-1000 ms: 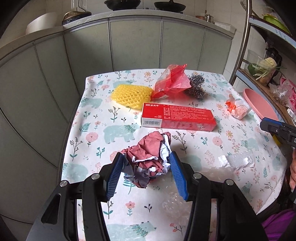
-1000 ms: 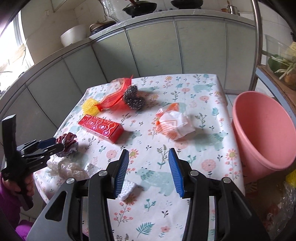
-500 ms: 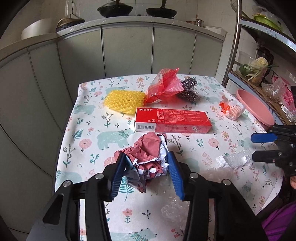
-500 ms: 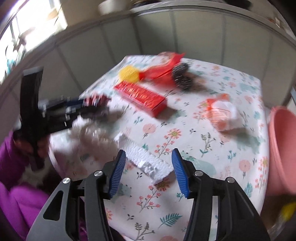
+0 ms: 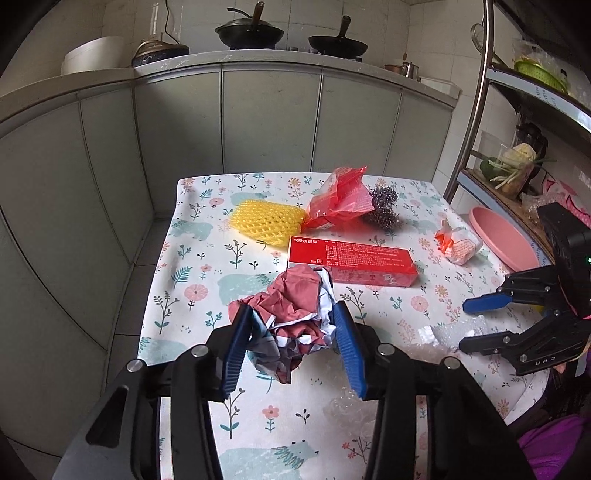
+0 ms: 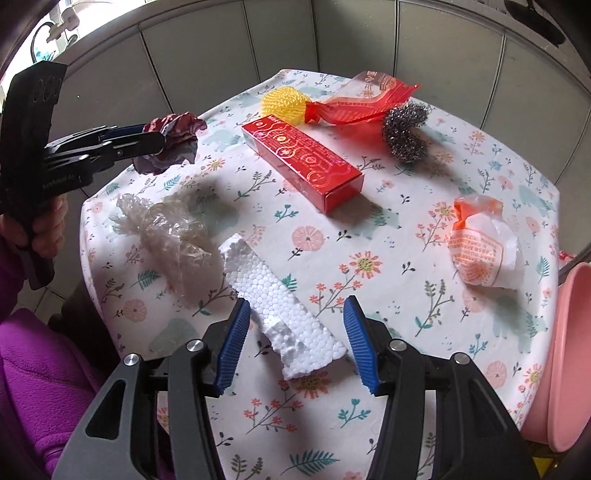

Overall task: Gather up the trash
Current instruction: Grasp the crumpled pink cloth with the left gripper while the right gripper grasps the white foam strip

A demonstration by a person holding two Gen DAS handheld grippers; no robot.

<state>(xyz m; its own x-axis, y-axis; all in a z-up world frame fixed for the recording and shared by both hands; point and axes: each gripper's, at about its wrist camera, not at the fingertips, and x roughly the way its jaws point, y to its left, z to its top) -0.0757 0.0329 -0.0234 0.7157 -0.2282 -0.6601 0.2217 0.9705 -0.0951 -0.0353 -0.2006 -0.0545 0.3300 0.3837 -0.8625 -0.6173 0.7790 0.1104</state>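
Over the floral table (image 6: 406,236), left jaws clamp crumpled paper (image 5: 295,314); right jaws open around foam (image 6: 284,306)

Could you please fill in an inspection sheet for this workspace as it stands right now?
Surface: table under a floral cloth.
Job's things: crumpled paper, foam piece, red box, clear plastic wrap, orange-white wrapper, red bag, yellow net, steel scourer, pink bin.
Clutter: nothing seen.
Grippers: left gripper shut on crumpled paper; right gripper open around foam piece.
Cables: nothing seen.
Surroundings: kitchen counter with woks, shelf rack.
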